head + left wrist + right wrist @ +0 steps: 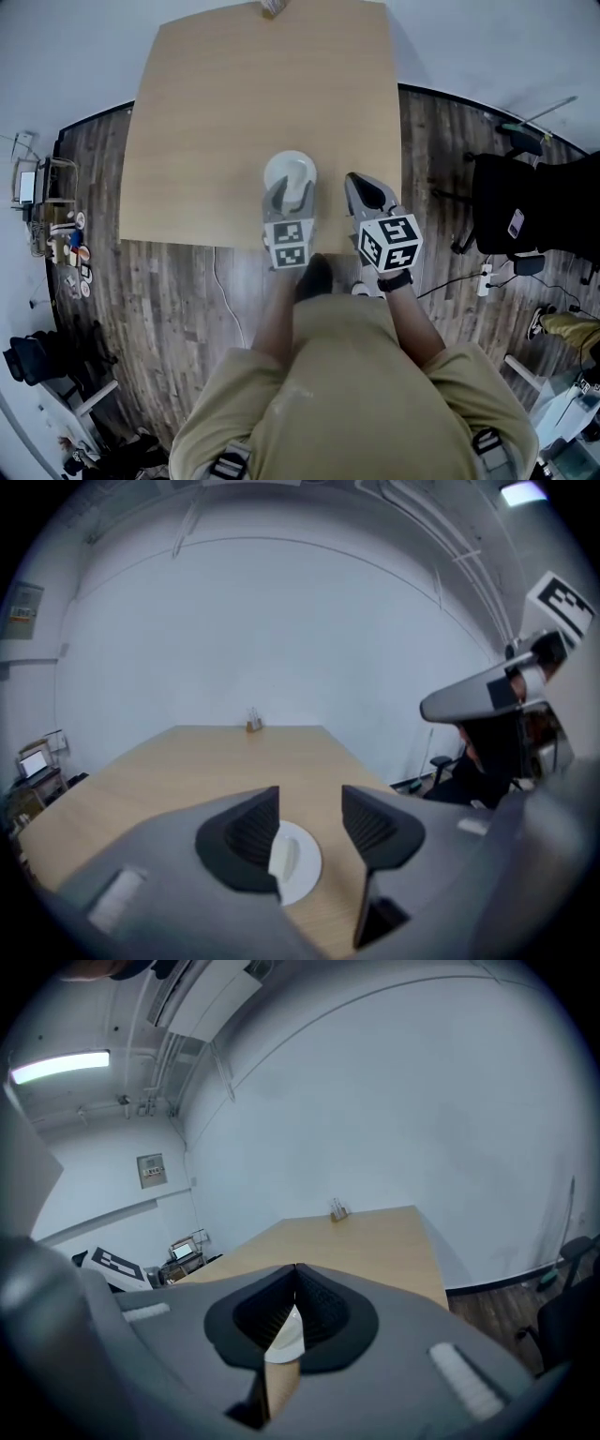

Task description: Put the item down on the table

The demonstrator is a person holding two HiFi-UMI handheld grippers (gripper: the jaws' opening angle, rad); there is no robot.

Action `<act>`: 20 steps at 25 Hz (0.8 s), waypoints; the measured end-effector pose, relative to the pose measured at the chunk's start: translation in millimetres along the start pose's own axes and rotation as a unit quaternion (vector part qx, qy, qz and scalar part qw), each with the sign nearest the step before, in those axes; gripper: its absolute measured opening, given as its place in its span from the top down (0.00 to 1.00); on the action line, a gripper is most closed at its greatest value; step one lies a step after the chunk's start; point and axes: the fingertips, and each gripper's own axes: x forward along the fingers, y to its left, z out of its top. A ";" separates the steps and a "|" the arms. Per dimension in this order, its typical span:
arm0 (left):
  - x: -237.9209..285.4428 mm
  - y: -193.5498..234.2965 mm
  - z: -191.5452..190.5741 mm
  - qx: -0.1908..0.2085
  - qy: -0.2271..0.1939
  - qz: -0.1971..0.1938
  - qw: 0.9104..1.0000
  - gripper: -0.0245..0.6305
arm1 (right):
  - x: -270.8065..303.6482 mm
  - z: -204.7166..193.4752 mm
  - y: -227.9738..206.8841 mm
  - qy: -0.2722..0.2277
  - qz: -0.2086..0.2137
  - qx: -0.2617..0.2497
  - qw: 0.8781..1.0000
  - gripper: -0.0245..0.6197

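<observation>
A white round plate (288, 170) lies on the wooden table (225, 103) near its front edge. My left gripper (291, 194) hovers just above the plate's near side, open, with a clear gap between the jaws. In the left gripper view the plate (298, 862) shows flat on the wood below the left gripper (310, 810), partly hidden by the left jaw. To the right of the plate, over the table's front right corner, is my right gripper (362, 185), shut with nothing held. In the right gripper view a sliver of the plate (284, 1336) shows under the right gripper (295, 1273).
A small holder (272, 7) stands at the table's far edge. A black office chair (511, 202) is on the floor to the right, with a power strip (485, 279) nearby. Shelves with clutter (70, 248) line the left wall.
</observation>
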 end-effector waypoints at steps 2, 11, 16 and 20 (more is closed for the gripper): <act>-19.6 -12.0 14.7 -0.005 -0.018 0.002 1.000 0.68 | -18.8 6.3 2.9 -0.012 0.004 -0.008 1.000 0.95; -112.0 -74.0 59.7 -0.010 -0.101 0.005 0.995 0.88 | -110.1 22.1 29.2 -0.061 0.035 -0.063 0.996 0.95; -169.7 -105.6 75.4 -0.007 -0.147 0.032 0.989 0.96 | -161.6 29.9 44.7 -0.094 0.045 -0.094 0.990 0.95; -219.3 -128.5 88.9 -0.007 -0.190 0.046 0.981 0.96 | -195.7 29.6 57.9 -0.113 0.054 -0.104 0.987 0.95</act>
